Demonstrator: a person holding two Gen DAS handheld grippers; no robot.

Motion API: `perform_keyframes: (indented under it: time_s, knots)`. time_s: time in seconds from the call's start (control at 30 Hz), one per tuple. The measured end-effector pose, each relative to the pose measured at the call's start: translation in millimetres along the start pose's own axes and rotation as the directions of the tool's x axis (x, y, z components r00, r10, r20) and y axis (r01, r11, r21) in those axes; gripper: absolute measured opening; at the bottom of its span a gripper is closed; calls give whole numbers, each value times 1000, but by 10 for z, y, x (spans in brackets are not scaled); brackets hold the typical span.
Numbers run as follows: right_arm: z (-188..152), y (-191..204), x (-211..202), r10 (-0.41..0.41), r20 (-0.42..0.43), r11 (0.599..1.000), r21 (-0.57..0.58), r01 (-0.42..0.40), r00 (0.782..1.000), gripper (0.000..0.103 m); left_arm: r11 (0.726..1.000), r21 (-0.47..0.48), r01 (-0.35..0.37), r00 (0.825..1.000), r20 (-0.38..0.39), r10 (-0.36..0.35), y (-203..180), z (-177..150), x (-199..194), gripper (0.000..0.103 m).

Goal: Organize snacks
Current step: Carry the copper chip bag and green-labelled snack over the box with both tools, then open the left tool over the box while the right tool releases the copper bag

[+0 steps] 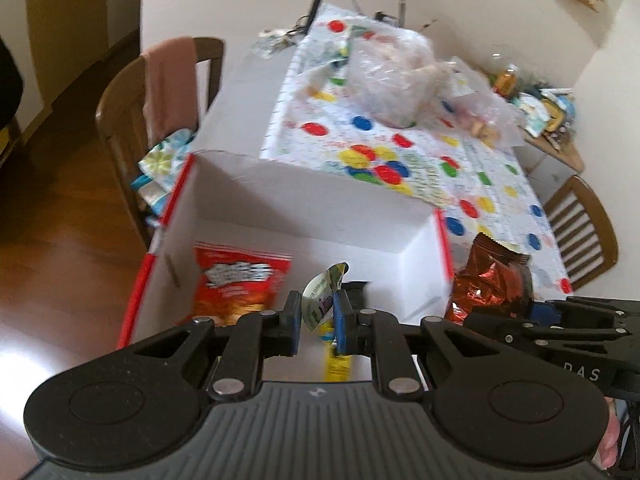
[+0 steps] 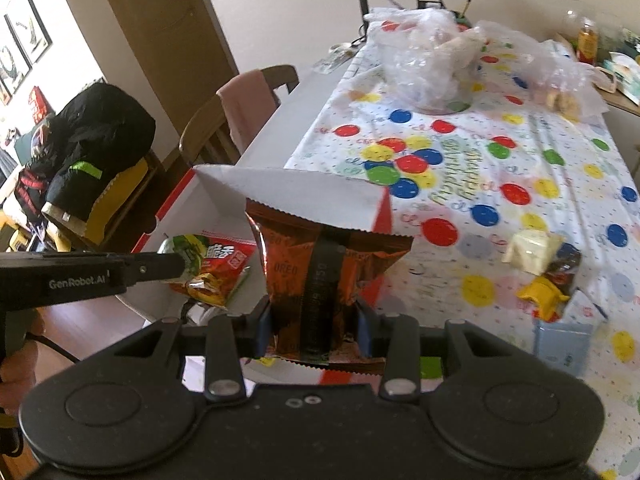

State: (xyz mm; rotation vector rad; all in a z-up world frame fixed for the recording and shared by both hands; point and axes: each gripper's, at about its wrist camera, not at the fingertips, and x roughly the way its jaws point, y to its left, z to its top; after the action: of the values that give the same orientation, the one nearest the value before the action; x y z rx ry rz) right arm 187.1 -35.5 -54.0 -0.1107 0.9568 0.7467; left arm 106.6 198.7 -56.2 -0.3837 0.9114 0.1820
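From the left wrist, the left tongs [image 1: 316, 322] are pinching a small green-and-white packet [image 1: 320, 296] between nearly closed blue pads, holding it above the open white box [image 1: 320, 208] sitting at the bench's near edge. A red snack bag [image 1: 236, 280] is lying inside the box against its left wall.

From the right wrist, the right tongs [image 2: 316, 326] are gripping a crinkled copper Oreo bag [image 2: 320, 276], their pads spread about half apart, holding it over the box's near right corner. More wrapped snacks [image 2: 544, 268] are lying on the spotted tablecloth [image 2: 500, 168] towards the bench's right edge.
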Motion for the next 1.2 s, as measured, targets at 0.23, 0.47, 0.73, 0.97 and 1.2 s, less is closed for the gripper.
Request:
perform_keyframes:
  time_s: [0.23,0.47,0.73,0.97,1.2]
  knots:
    - [126,265,429,-16,-55,999,-35,15,998,39,999,-18,-51,998,-29,51,343,83,206,16]
    - [143,396,925,-44,-142,998,-45,38,989,39,996,-22,-85,994,-73,83,517,116,474,16]
    - [66,582,1315,-45,-235,996,-84,26,971,39,995,-9,-101,989,-113,99,570,99,660,16]
    - [33,649,1427,-61,-266,995,-88,39,962,40,994,7,-107,984,-144,107,547,53,753,16]
    - [53,648,1435,-68,-264,996,-71,51,962,43,994,21,-103,984,-146,105,538,17,763,16]
